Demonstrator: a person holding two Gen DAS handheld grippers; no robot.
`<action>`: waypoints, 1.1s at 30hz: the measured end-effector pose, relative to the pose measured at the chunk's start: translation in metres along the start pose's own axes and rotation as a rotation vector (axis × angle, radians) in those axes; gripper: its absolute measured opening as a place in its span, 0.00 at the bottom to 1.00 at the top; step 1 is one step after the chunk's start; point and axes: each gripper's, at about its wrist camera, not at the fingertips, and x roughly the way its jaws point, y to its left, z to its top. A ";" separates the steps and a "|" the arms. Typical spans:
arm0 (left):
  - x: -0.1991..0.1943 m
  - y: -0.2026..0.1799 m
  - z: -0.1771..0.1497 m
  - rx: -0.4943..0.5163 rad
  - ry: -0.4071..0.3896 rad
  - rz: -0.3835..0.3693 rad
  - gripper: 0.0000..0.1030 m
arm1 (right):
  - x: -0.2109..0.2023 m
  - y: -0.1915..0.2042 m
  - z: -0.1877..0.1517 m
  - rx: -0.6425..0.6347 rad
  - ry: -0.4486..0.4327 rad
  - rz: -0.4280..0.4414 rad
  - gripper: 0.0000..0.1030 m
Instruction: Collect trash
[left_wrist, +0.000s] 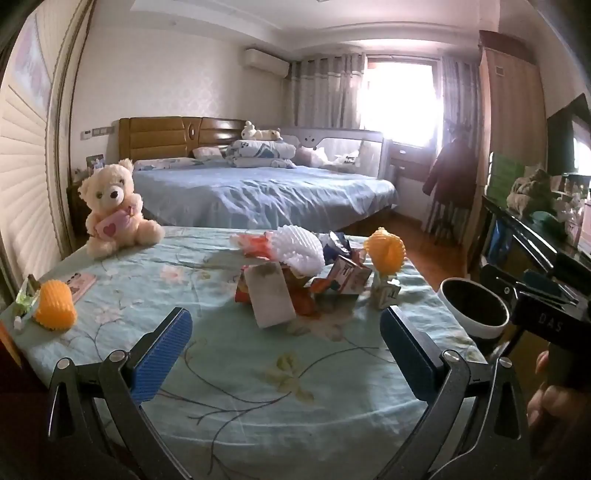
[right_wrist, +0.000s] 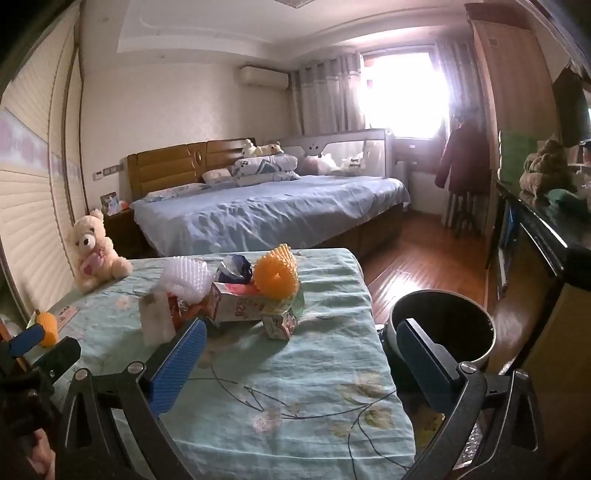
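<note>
Both grippers empty, fingers spread wide. Left gripper (left_wrist: 286, 354) and right gripper (right_wrist: 299, 363) hover over the near end of the floral pale-green tablecloth (left_wrist: 221, 387), well short of the trash.

Trash sits in a heap mid-table: white foam fruit net (left_wrist: 299, 247), crumpled orange-red snack wrappers (left_wrist: 255, 245), a flat white paper slip (left_wrist: 271, 299), small printed cartons (left_wrist: 349, 275), an orange foam fruit net (left_wrist: 384, 251). A second orange foam net (left_wrist: 55, 304) lies apart at the left edge. Round dark-lined white-rimmed bin (right_wrist: 443, 325) stands just off the table's right edge.

Judgement: first pick not yet started. Best approach — right gripper takes the nearest carton (right_wrist: 282, 325), closing across its narrow faces, then a short swing to the bin. Cream teddy bear (left_wrist: 112, 206) and pink phone (left_wrist: 79, 284) are not trash — leave.
</note>
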 end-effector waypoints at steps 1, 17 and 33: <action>0.000 0.000 0.000 -0.001 0.000 -0.001 1.00 | 0.003 -0.001 0.001 -0.001 0.000 0.001 1.00; -0.001 -0.002 0.000 0.006 -0.003 0.003 1.00 | 0.028 -0.002 0.004 0.006 0.003 0.012 1.00; 0.002 -0.002 0.000 0.009 0.009 0.016 1.00 | 0.032 -0.006 -0.004 0.037 0.015 0.052 1.00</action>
